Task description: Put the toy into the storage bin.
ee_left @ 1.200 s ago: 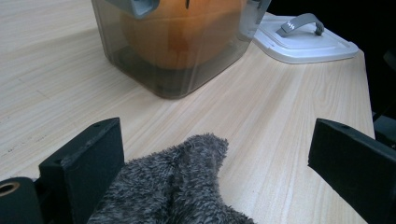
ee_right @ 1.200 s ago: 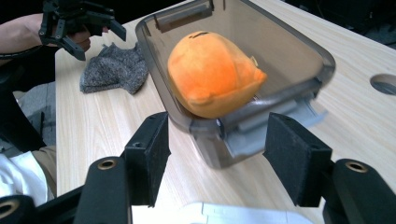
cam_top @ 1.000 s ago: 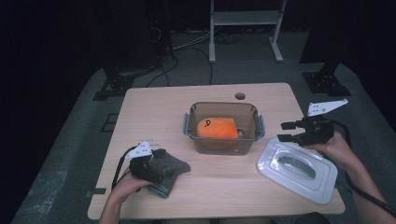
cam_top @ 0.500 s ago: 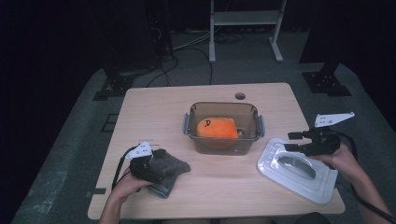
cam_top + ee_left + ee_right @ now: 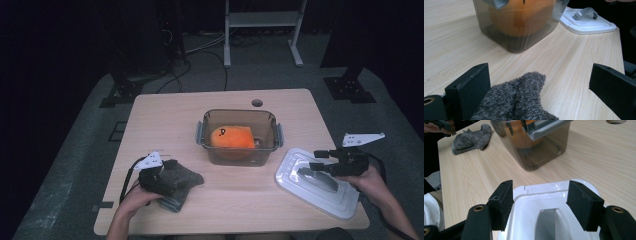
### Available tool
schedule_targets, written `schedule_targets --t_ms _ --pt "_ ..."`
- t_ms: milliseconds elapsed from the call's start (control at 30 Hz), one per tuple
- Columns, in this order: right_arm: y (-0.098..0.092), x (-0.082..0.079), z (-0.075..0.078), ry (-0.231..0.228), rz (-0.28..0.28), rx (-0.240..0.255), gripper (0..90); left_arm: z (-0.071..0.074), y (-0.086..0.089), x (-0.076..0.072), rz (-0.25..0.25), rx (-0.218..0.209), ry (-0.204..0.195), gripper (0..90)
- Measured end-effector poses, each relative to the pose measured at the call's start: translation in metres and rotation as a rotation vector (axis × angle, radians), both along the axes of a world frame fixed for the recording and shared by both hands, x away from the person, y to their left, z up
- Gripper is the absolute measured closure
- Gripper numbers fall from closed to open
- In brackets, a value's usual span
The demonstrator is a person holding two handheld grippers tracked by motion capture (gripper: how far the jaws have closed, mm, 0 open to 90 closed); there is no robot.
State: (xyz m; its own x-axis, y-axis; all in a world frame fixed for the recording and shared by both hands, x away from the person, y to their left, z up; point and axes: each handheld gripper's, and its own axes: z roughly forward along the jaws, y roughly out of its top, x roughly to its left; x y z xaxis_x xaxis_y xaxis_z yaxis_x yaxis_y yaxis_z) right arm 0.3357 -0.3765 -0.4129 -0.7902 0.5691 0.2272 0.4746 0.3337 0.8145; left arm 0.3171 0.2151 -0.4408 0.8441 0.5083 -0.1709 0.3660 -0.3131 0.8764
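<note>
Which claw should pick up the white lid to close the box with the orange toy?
Probably the right claw. Its open jaws hover just above the white plastic lid, either side of the grey handle. The left claw sits over the grey fuzzy cloth, across the clear plastic box from the lid.

table [image 5: 165,120]: light wood | floor: dark cables [image 5: 202,47] | white metal rack [image 5: 260,22] behind table

The table [image 5: 165,125] is pale wood-grain laminate, smooth and matt. The container [image 5: 239,155] is clear smoky plastic with grey plastic latches, and the orange toy [image 5: 231,137] inside looks soft (plush, seemingly). The lid [image 5: 549,195] is glossy white plastic with 1 grey handle. The grey cloth [image 5: 519,100] is fuzzy and rough.
</note>
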Motion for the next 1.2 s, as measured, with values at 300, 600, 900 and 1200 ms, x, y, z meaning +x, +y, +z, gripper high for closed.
schedule_targets --t_ms 300,600,900,1200 --pt "-0.008 -0.007 -0.019 0.012 -0.022 -0.002 36.1 0.001 -0.001 0.0 -0.004 -0.006 -0.002 2.7" --pt "-0.012 -0.013 -0.032 0.01 -0.041 -0.016 36.3 0.0 -0.001 0.0 -0.003 -0.008 0.0 2.7" --pt "-0.013 -0.019 -0.044 0.009 -0.046 -0.042 39.9 0.0 -0.001 0.0 -0.007 -0.004 0.0 2.7" --pt "-0.012 -0.023 -0.05 -0.013 -0.046 -0.067 51.7 0.0 -0.001 0.0 -0.005 -0.007 0.001 2.7"
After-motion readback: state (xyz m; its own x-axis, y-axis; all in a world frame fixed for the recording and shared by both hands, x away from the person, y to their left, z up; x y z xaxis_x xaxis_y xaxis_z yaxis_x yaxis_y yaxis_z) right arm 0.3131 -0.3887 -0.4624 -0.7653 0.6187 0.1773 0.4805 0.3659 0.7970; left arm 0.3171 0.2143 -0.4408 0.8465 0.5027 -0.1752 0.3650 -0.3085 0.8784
